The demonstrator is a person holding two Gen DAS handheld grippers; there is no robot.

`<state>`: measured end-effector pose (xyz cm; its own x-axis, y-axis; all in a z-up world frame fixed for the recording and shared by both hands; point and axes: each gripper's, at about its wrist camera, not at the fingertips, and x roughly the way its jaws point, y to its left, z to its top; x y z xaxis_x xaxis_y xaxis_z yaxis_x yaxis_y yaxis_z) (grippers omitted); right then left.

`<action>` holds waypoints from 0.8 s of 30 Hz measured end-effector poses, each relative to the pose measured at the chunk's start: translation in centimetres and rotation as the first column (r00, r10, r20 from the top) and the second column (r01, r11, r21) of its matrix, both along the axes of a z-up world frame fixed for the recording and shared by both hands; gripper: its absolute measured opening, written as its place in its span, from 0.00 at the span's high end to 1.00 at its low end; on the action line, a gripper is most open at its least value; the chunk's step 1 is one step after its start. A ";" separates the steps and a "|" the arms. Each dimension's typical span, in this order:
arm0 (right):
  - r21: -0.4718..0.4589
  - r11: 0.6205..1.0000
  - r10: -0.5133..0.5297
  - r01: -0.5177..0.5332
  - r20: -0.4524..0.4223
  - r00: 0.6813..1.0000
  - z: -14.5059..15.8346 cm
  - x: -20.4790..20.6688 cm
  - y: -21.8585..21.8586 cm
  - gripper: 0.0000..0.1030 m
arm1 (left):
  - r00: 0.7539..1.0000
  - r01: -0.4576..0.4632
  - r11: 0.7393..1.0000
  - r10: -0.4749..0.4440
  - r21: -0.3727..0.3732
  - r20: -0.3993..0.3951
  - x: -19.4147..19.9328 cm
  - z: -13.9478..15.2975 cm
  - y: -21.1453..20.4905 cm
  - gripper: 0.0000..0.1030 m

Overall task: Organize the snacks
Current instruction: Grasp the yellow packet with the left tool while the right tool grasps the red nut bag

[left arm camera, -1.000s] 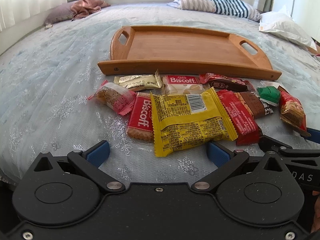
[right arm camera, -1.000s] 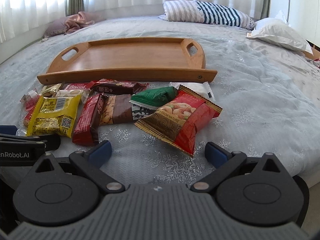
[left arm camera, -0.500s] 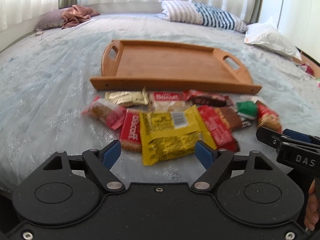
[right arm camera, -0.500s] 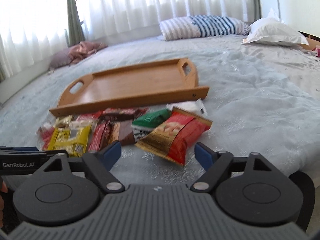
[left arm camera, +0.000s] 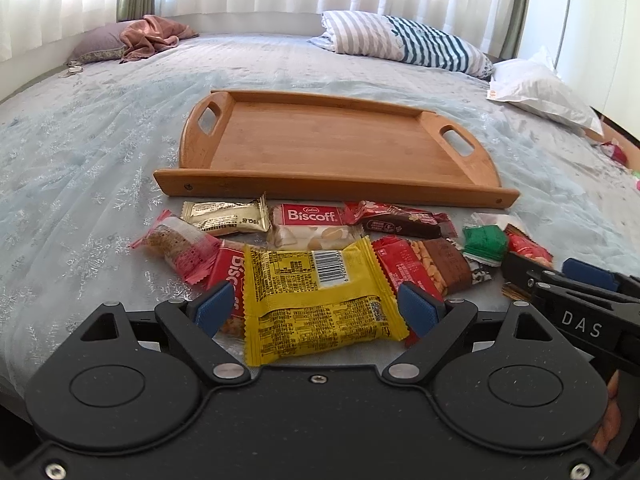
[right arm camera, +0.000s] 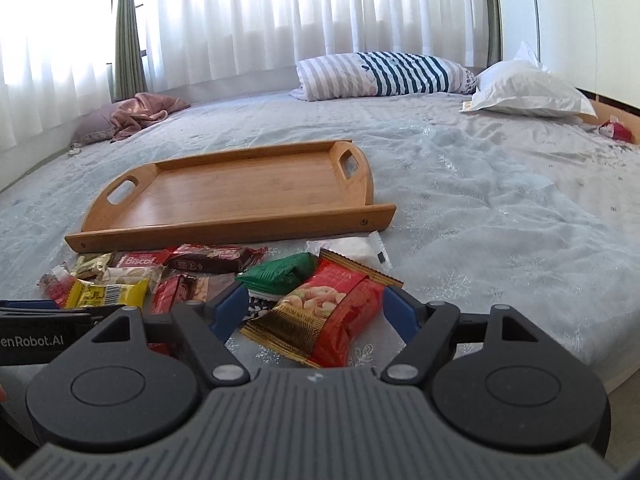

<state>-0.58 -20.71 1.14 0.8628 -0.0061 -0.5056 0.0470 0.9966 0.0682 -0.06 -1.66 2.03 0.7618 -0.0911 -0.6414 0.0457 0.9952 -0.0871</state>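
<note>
Waiting snacks lie heaped on the bed (left arm camera: 80,168), none yet in the wooden tray (left arm camera: 332,148) at twelve o'clock. Left tongs (left arm camera: 316,312) are opening, straddling the yellow packet (left arm camera: 316,300); right tongs (right arm camera: 316,316), released, flank the red nut bag (right arm camera: 332,320).

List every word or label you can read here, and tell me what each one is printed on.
"Biscoff": red-and-white biscuit wrapper in front of the wooden tray.
"Bisc...", partly hidden: second red Biscoff pack.
"DAS": side of the right gripper.
"enRobot.AI", cut off: side of the left gripper.
Yellow packet: barcode digits and print too small.
</note>
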 end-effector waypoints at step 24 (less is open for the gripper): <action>0.044 0.999 -0.015 0.016 -0.038 0.999 -0.4 0.2 -0.3 0.32 | 0.998 -0.014 0.999 0.012 0.030 0.065 -0.5 0.1 -0.9 0.53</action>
<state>-0.35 -21.00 0.78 0.8431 0.0040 -0.5377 0.0658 0.9917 0.1105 -0.54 -2.54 2.13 0.8028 -0.0616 -0.5931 0.0369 0.9979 -0.0537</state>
